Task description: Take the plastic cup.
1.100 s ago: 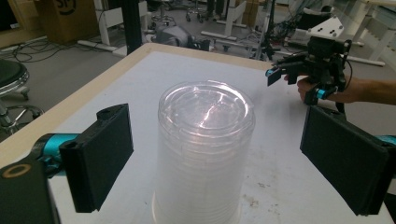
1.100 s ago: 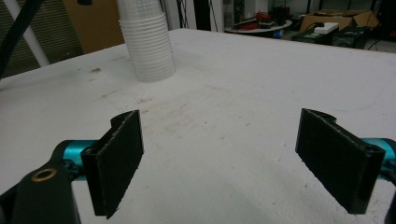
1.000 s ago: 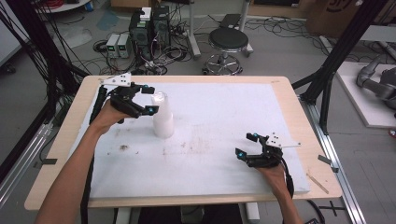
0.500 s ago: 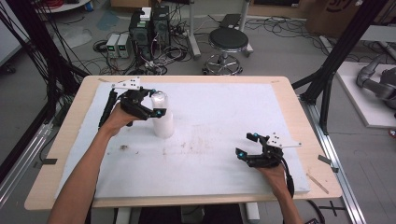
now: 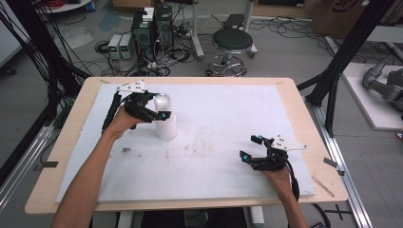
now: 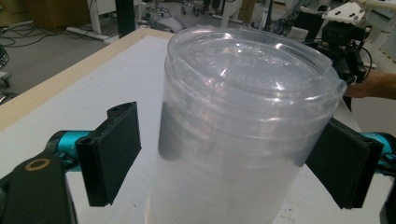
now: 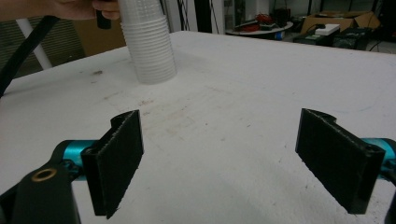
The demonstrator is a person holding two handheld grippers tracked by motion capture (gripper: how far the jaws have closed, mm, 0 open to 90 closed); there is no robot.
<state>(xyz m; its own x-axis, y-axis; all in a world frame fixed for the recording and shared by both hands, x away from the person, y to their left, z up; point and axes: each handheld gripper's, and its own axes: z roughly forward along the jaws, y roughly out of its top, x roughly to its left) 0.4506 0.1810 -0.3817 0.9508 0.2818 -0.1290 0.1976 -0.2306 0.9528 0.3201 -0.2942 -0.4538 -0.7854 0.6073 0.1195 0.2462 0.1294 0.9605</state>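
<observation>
While the person leans in from the near side of the table (image 5: 66, 190), the left gripper (image 5: 157, 108) sits up at the far left of the white mat (image 5: 228, 118), its jaws spread wide on either side of a stack of clear plastic cups (image 5: 164, 118). From the left gripper view, the stack of clear plastic cups (image 6: 233, 121) stands upright between the two black pads (image 6: 112, 154); there is a visible gap on the left pad's side, and the right pad sits close against the cup wall, though I cannot tell whether it actually touches. The jaws flank the upper part of the stack, near its rim.

Over at the near right of the mat, well apart from the cups, the right gripper (image 5: 252, 149) rests low over the surface with its jaws wide apart and nothing between them. Its own view looks across the scuffed white mat toward the stack (image 7: 148, 42), which stands upside down with the rims stepped toward the mat, and the person's left hand (image 7: 74, 8) shows just beside its top.

Beyond the table, a round stool (image 5: 232, 42) and a tangle of cables and boxes lie on the floor.
</observation>
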